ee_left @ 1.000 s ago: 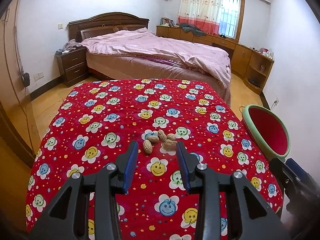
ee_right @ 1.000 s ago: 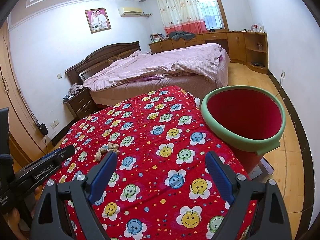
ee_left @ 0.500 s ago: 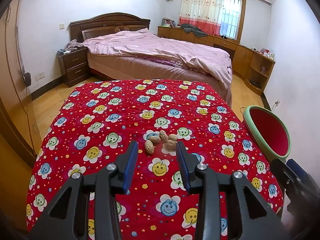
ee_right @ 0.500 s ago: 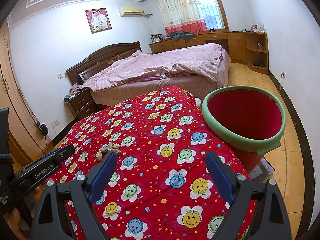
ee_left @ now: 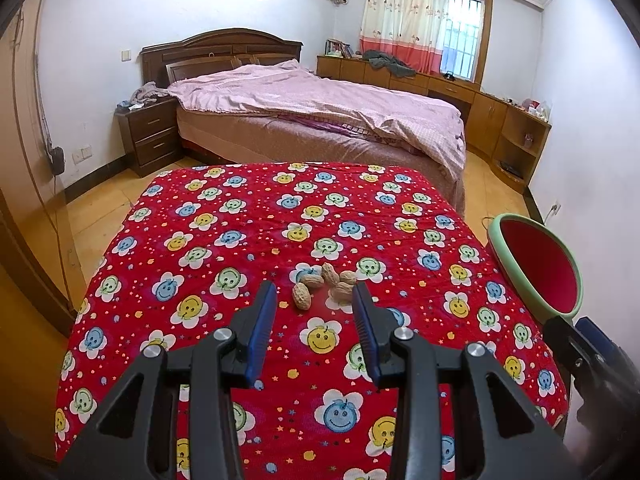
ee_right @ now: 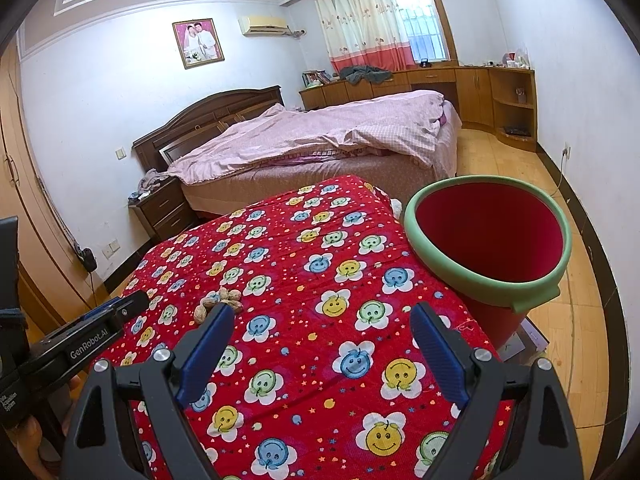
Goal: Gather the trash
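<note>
Hovering over the red smiley-flower cloth (ee_left: 224,240), the left gripper (ee_left: 314,306) sits with its jaws parted and nothing between them, and just beyond its blue pads (ee_left: 262,326) lies a small cluster of peanuts (ee_left: 324,284) in their shells, near the middle of the covered table. From the left wrist view you can count roughly five shells, one at about 7 o'clock lying a touch apart from the bunch; the right wrist view gives only a small tan clump (ee_right: 220,300), partly hidden behind that gripper's own left pad. The right gripper (ee_right: 322,322) is spread wide, released, holding nothing, above the near part of the cloth. Now the bin (ee_right: 486,280): red bucket, pale green rim, and the right wrist view looks straight into its bare red inside at about 2 o'clock, standing beside the table edge on the wooden floor. In the left wrist view the same bucket (ee_left: 520,276) is only a foreshortened oval at 3 o'clock, off the table's right side. The right wrist view also catches the left gripper's black body (ee_right: 86,338) at 9 o'clock, lettered "GenRobot.AI"; the left wrist view shows the other tool (ee_left: 588,354) as a dark blur at 4 o'clock. Beyond, a bed (ee_left: 320,104) with pink covers.
</note>
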The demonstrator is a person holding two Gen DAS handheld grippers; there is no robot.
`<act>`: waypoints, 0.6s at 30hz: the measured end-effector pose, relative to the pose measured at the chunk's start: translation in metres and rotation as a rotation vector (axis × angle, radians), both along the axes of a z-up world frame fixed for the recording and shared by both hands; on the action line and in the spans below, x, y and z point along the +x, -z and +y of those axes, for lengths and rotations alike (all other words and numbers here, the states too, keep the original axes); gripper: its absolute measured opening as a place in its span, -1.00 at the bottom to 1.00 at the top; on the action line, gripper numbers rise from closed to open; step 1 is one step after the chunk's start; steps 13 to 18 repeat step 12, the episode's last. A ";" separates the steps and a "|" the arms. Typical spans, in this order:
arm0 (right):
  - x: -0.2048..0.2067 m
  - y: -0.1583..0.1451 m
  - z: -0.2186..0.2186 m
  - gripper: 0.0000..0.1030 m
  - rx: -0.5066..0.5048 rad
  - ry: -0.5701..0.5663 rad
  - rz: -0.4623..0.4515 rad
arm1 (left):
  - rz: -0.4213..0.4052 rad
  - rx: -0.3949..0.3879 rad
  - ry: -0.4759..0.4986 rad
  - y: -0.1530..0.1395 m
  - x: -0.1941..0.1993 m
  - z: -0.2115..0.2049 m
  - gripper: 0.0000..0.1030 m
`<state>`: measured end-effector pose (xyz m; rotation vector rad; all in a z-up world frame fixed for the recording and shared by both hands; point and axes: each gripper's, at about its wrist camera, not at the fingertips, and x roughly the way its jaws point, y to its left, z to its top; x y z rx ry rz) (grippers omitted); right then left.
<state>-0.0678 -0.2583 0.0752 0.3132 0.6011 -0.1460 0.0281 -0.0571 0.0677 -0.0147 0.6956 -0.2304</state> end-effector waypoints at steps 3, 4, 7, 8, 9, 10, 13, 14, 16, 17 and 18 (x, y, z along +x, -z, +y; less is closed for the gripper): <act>-0.001 0.000 0.001 0.77 0.000 0.001 -0.003 | -0.003 0.000 -0.002 -0.002 0.002 0.002 -0.24; -0.001 0.000 0.001 0.77 -0.001 0.002 -0.004 | -0.005 0.001 -0.003 -0.003 0.003 0.003 -0.24; 0.003 -0.005 0.003 0.77 -0.003 0.004 -0.008 | -0.011 0.004 -0.007 -0.005 0.004 0.006 -0.24; 0.004 -0.005 0.004 0.77 -0.003 0.004 -0.008 | -0.012 0.005 -0.007 -0.006 0.003 0.006 -0.24; 0.005 -0.005 0.004 0.77 -0.003 0.004 -0.008 | -0.014 0.005 -0.008 -0.006 0.003 0.006 -0.24; 0.005 -0.006 0.004 0.77 -0.004 0.003 -0.009 | -0.015 0.005 -0.009 -0.006 0.003 0.006 -0.24; 0.003 -0.005 0.004 0.77 -0.005 0.003 -0.009 | -0.020 0.007 -0.011 -0.006 0.003 0.005 -0.24; 0.003 -0.005 0.004 0.77 -0.005 0.003 -0.009 | -0.020 0.007 -0.011 -0.006 0.003 0.005 -0.24; 0.003 -0.005 0.004 0.77 -0.005 0.003 -0.009 | -0.020 0.007 -0.011 -0.006 0.003 0.005 -0.24; 0.003 -0.005 0.004 0.77 -0.005 0.003 -0.009 | -0.020 0.007 -0.011 -0.006 0.003 0.005 -0.24; 0.003 -0.005 0.004 0.77 -0.005 0.003 -0.009 | -0.020 0.007 -0.011 -0.006 0.003 0.005 -0.24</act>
